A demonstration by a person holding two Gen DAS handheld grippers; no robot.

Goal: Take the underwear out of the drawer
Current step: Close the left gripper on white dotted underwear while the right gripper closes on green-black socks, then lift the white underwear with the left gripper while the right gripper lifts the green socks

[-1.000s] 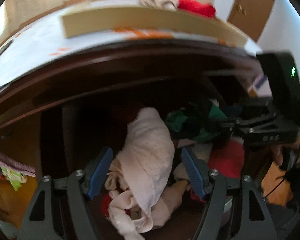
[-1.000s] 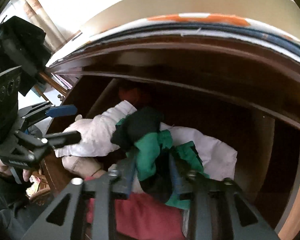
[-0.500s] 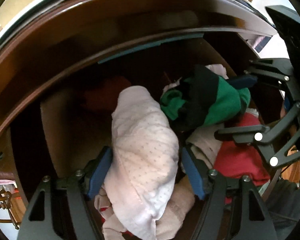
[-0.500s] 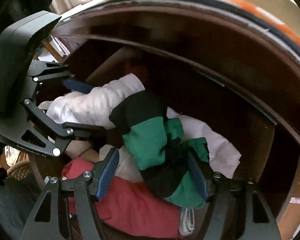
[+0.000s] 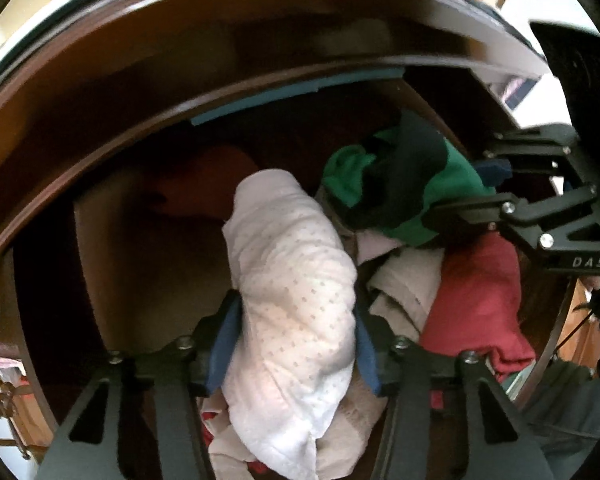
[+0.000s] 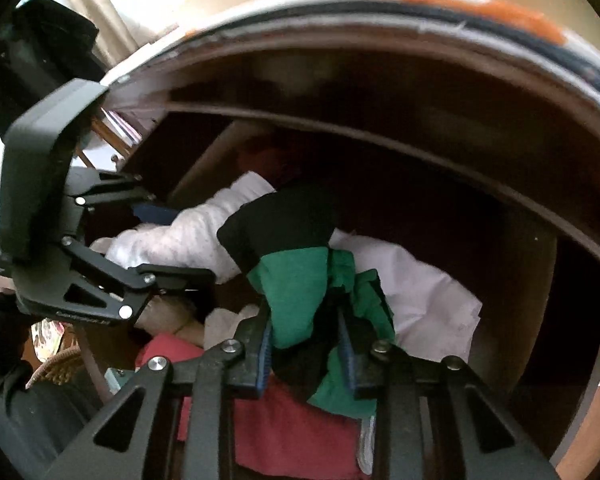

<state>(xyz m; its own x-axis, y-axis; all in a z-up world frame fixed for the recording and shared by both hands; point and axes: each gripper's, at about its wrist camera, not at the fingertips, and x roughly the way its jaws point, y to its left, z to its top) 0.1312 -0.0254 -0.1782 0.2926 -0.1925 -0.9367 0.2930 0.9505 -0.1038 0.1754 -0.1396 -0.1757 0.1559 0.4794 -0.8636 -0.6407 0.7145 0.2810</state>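
Observation:
The dark wooden drawer (image 5: 112, 280) holds a heap of underwear. My left gripper (image 5: 294, 344) points down into it. Its jaws are closing, and the blue pads press both sides of a white dotted garment (image 5: 292, 264) that bulges between them. My right gripper (image 6: 305, 354) is beside it, jaws closing too, pinching a green and black garment (image 6: 296, 280). In the right wrist view, the left gripper (image 6: 180, 244) grips the white garment (image 6: 180, 240). In the left wrist view, the right gripper (image 5: 476, 188) is on the green piece (image 5: 404, 184).
A red garment (image 5: 476, 292), a beige one (image 5: 404, 284) and a white cloth (image 6: 420, 292) lie under the held pieces. A dark red item (image 5: 208, 188) sits at the back. The cabinet top's edge (image 6: 380, 20) overhangs the drawer. The drawer's left floor is bare.
The left gripper sank into the drawer and its jaws closed on the white garment. The right jaws opened wide around the green and black piece, then closed on it.

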